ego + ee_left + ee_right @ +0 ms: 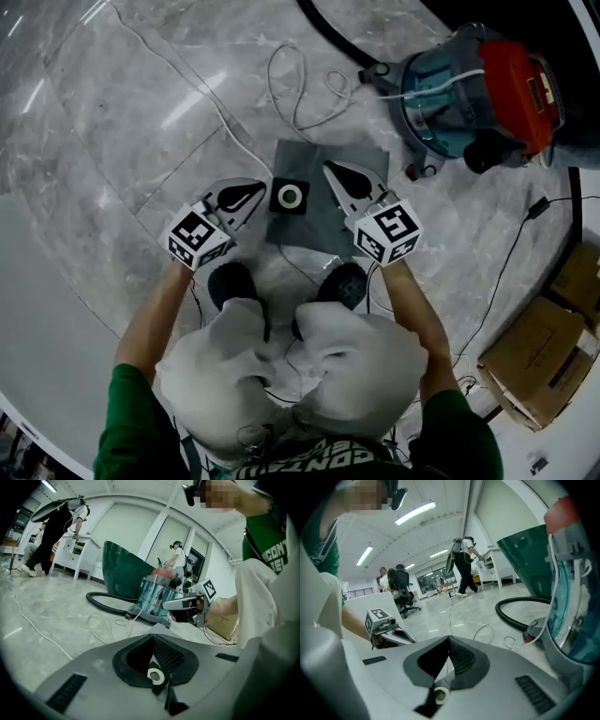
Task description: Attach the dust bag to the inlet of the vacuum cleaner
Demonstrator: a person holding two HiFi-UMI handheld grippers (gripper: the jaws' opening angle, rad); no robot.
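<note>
We see the vacuum cleaner [478,89] on the floor [141,122] at upper right. The grey dust bag [319,223] lies flat near it, between our left gripper [258,187] and right gripper [330,169]. Both grippers have their jaws together and hold nothing.

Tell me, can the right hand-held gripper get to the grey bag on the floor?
Probably yes. The right hand-held gripper is right by the dust bag with nothing between them, but its jaws are shut and would need opening first.
</note>
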